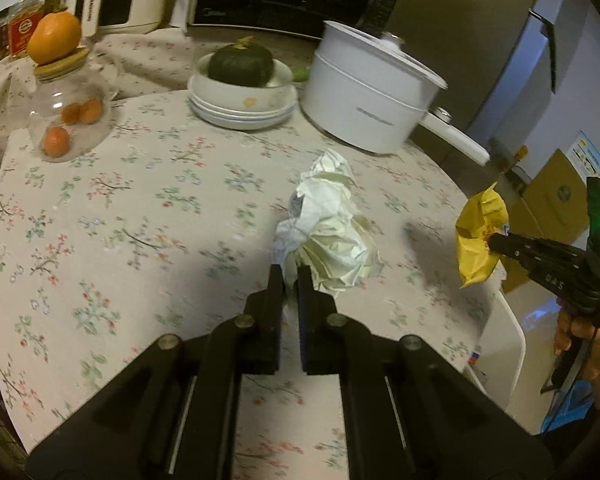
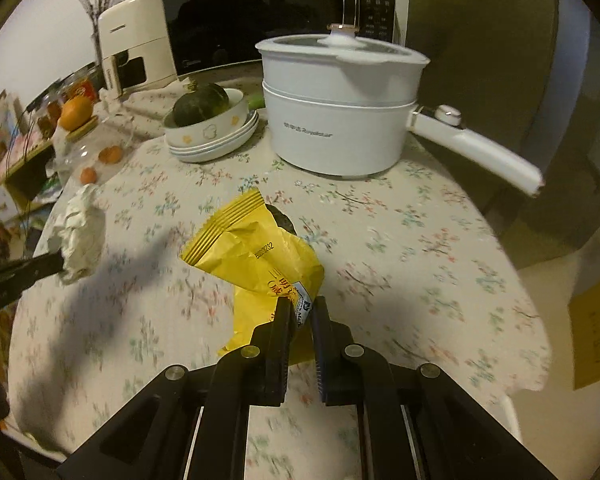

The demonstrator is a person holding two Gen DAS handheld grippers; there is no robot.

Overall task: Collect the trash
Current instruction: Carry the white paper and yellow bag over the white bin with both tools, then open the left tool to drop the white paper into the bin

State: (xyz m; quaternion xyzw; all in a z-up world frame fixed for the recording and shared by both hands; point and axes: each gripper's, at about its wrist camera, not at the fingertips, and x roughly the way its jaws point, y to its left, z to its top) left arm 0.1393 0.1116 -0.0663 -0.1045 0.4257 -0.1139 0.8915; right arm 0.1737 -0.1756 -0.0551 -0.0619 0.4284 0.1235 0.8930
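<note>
My left gripper point(image 1: 291, 274) is shut on a crumpled white paper wad point(image 1: 330, 224) and holds it above the floral tablecloth point(image 1: 140, 240). The wad also shows at the left of the right wrist view point(image 2: 80, 236), held by the left gripper point(image 2: 58, 264). My right gripper point(image 2: 302, 308) is shut on a yellow snack wrapper point(image 2: 256, 256) and holds it over the table. In the left wrist view the wrapper point(image 1: 480, 236) hangs from the right gripper point(image 1: 494, 242) past the table's right edge.
A white electric pot point(image 2: 340, 116) with a long handle stands at the back. Stacked white bowls hold a green squash point(image 1: 240, 66). A glass jar point(image 1: 66, 116) with an orange on its lid is at the back left. A microwave point(image 2: 260, 12) stands behind. Cardboard boxes point(image 1: 556, 196) are right.
</note>
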